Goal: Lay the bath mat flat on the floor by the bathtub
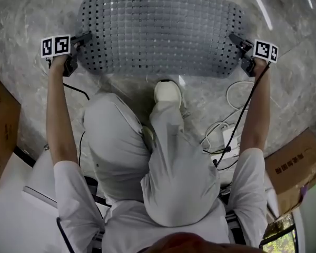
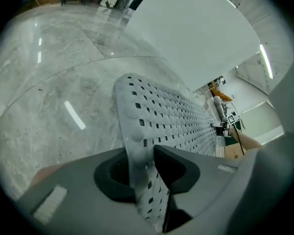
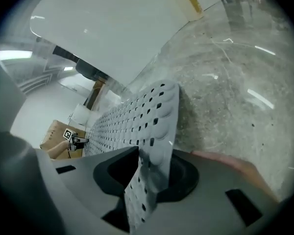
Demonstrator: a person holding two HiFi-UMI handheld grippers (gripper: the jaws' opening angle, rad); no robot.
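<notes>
one bath mat (image 1: 158, 33) — two grippers (image 1: 84, 39) (image 1: 236, 39)

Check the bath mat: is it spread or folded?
Spread. The bath mat shows as one unfolded sheet over the floor, an end between the jaws of the left gripper and of the right gripper.

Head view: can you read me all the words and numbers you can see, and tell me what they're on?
No text here can be read clearly enough to quote.
Cardboard box on the right: dark printed characters, too blurred and tilted to read.
Cardboard box on the left: faint marks, too small to read.
Left marker cube and right marker cube: black-and-white square patterns, no words.
Bath mat: no writing.
</notes>
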